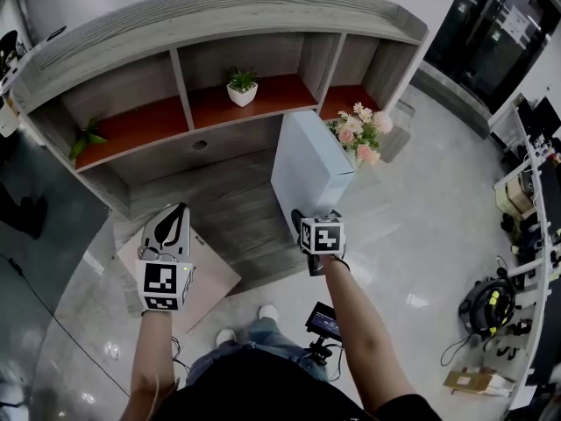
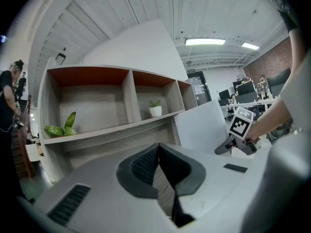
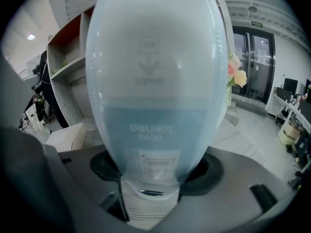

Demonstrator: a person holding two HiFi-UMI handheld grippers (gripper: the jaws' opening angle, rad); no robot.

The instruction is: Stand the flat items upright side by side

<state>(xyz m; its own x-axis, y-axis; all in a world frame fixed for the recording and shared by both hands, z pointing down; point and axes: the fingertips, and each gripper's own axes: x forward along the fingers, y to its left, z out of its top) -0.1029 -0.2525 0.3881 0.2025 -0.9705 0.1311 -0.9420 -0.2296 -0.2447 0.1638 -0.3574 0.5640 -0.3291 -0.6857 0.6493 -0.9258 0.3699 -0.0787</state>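
Note:
A light blue file box (image 1: 307, 169) stands upright on the grey wooden desk (image 1: 228, 202), near its right end. My right gripper (image 1: 301, 219) is shut on its near spine; in the right gripper view the box (image 3: 158, 81) fills the space between the jaws of that gripper (image 3: 150, 178). A flat beige box (image 1: 210, 281) lies on the desk's front left corner. My left gripper (image 1: 178, 210) hovers over its far edge, shut with nothing in it. In the left gripper view the dark pads (image 2: 146, 164) meet, and the blue box (image 2: 201, 127) shows to the right.
A shelf unit rises behind the desk with a small potted plant (image 1: 242, 86) in its middle bay and green leaves (image 1: 86, 139) in the left bay. Pink and white flowers (image 1: 359, 134) stand just right of the blue box. Tiled floor lies to the right.

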